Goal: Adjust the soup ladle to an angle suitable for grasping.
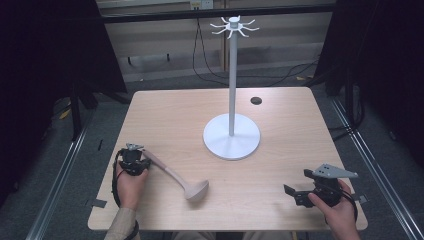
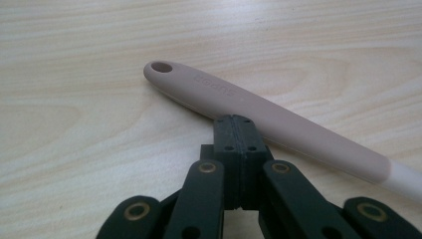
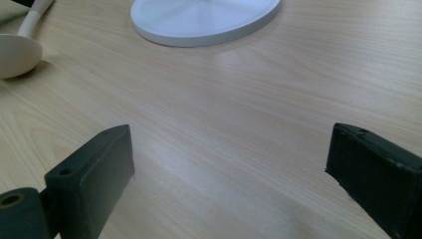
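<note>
Beige ladle [image 1: 175,176] flat, handle far-left, bowl near-right

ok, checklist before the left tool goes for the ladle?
1. Left tool open for a grasp: not ok, jaws shut with nothing between them.
2. Ladle within reach: ok, handle lies flat just past the tips.
3. Tips touching the handle: cannot tell.
4. Hole in the handle end free: ok.
5. Right tool out of the way: ok, open, empty, apart from the ladle.
6. Stand upright: ok.
</note>
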A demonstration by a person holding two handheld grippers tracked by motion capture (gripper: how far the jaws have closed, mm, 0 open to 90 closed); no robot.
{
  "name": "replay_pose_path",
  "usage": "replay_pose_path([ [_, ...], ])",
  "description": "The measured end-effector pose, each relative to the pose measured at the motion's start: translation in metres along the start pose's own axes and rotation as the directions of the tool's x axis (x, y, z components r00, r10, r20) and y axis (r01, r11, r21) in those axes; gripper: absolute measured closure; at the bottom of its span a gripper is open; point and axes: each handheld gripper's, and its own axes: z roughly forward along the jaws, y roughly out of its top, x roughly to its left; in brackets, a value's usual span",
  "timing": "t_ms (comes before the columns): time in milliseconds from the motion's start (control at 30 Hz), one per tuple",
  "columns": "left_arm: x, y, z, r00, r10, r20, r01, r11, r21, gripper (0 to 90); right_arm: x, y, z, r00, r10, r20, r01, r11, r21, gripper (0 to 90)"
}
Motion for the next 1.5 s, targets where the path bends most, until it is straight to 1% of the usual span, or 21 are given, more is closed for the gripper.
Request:
replay_pose_path([
  [133, -0.005, 0.006, 0.005, 1.0000, 0.007, -0.001, -0.007, 0.9999, -0.008, 90.0, -0.001, -0.001, 0.002, 1.0000, -0.001, -0.002, 0.001, 1.000, 0.006, 4.2],
  [200, -0.007, 0.009, 0.007, 1.0000, -0.002, 0.009, 0.002, 1.0000, -0.009, 90.0, -0.001, -0.001, 0.002, 1.0000, -0.004, -0.004, 0.004, 1.000, 0.005, 4.2],
  [233, -0.007, 0.010, 0.009, 1.0000, 0.005, 0.005, -0.005, 0.9999, -0.013, 90.0, -0.001, 0.000, 0.002, 1.0000, -0.006, -0.004, 0.006, 1.000, 0.003, 4.2],
  [367, -0.012, 0.015, 0.015, 0.9999, 0.003, 0.010, -0.003, 0.9997, -0.024, 90.0, -0.002, 0.001, 0.003, 1.0000, -0.004, -0.007, 0.004, 1.000, 0.002, 4.2],
  [400, -0.012, 0.016, 0.015, 0.9999, 0.012, 0.009, -0.012, 0.9998, -0.018, 90.0, -0.002, 0.000, 0.003, 1.0000, -0.003, -0.005, 0.003, 1.000, 0.003, 4.3],
  [533, -0.014, 0.021, 0.020, 0.9992, -0.017, 0.035, 0.017, 0.9996, -0.020, 90.0, -0.002, 0.001, 0.005, 0.9999, -0.005, -0.011, 0.005, 1.000, 0.004, 4.2],
  [600, -0.016, 0.023, 0.021, 0.9996, -0.003, 0.030, 0.004, 0.9999, -0.015, 90.0, -0.002, 0.001, 0.005, 0.9999, -0.006, -0.012, 0.006, 1.000, 0.005, 4.2],
  [667, -0.018, 0.026, 0.023, 0.9993, -0.004, 0.038, 0.004, 0.9999, -0.012, 90.0, -0.001, 0.002, 0.006, 0.9998, -0.008, -0.016, 0.008, 1.000, 0.006, 4.2],
  [733, -0.021, 0.029, 0.024, 0.9991, 0.006, 0.041, -0.005, 0.9999, -0.011, 90.0, -0.001, 0.002, 0.007, 0.9998, -0.007, -0.020, 0.007, 1.000, 0.010, 4.3],
  [767, -0.023, 0.031, 0.025, 0.9986, 0.006, 0.052, -0.005, 0.9999, -0.010, 90.0, -0.001, 0.002, 0.007, 0.9998, -0.007, -0.020, 0.007, 1.000, 0.010, 4.3],
  [833, -0.027, 0.033, 0.026, 0.9982, 0.023, 0.055, -0.023, 0.9997, -0.003, 89.9, -0.001, 0.002, 0.008, 0.9997, -0.011, -0.024, 0.011, 1.000, 0.008, 4.2],
  [900, -0.031, 0.035, 0.027, 0.9975, 0.021, 0.068, -0.021, 0.9998, -0.002, 89.9, 0.000, 0.003, 0.008, 0.9996, -0.013, -0.025, 0.013, 1.000, 0.015, 4.2],
  [1067, -0.037, 0.039, 0.028, 0.9960, 0.032, 0.083, -0.033, 0.9995, 0.002, 89.9, 0.000, 0.002, 0.008, 0.9996, -0.009, -0.029, 0.009, 1.000, 0.013, 4.2],
  [1133, -0.040, 0.040, 0.029, 0.9956, 0.045, 0.083, -0.045, 0.9990, 0.004, 89.9, 0.000, 0.002, 0.008, 0.9995, -0.010, -0.030, 0.011, 1.000, 0.013, 4.3],
  [1167, -0.042, 0.041, 0.030, 0.9956, 0.037, 0.086, -0.037, 0.9993, 0.001, 89.9, 0.000, 0.002, 0.008, 0.9994, -0.012, -0.031, 0.013, 1.000, 0.012, 4.2],
  [1233, -0.044, 0.043, 0.030, 0.9948, 0.052, 0.088, -0.052, 0.9986, 0.005, 89.9, 0.000, 0.002, 0.008, 0.9994, -0.013, -0.033, 0.013, 1.000, 0.012, 4.3],
  [1300, -0.047, 0.044, 0.031, 0.9945, 0.048, 0.093, -0.048, 0.9988, 0.004, 89.9, 0.000, 0.002, 0.008, 0.9993, -0.019, -0.033, 0.019, 1.000, 0.011, 4.3],
  [1367, -0.050, 0.045, 0.032, 0.9929, 0.048, 0.109, -0.049, 0.9988, 0.007, 89.9, 0.000, 0.003, 0.009, 0.9993, -0.018, -0.033, 0.019, 1.000, 0.011, 4.2],
  [1400, -0.051, 0.046, 0.032, 0.9919, 0.059, 0.113, -0.060, 0.9981, 0.012, 89.9, 0.001, 0.003, 0.009, 0.9993, -0.019, -0.031, 0.019, 1.000, 0.011, 4.2],
  [1433, -0.053, 0.046, 0.032, 0.9917, 0.054, 0.117, -0.055, 0.9985, 0.008, 89.9, 0.001, 0.003, 0.009, 0.9993, -0.019, -0.031, 0.019, 1.000, 0.011, 4.2],
  [1500, -0.056, 0.046, 0.033, 0.9894, 0.060, 0.132, -0.062, 0.9980, 0.011, 89.9, 0.001, 0.003, 0.009, 0.9992, -0.020, -0.035, 0.020, 1.000, 0.012, 4.3],
])
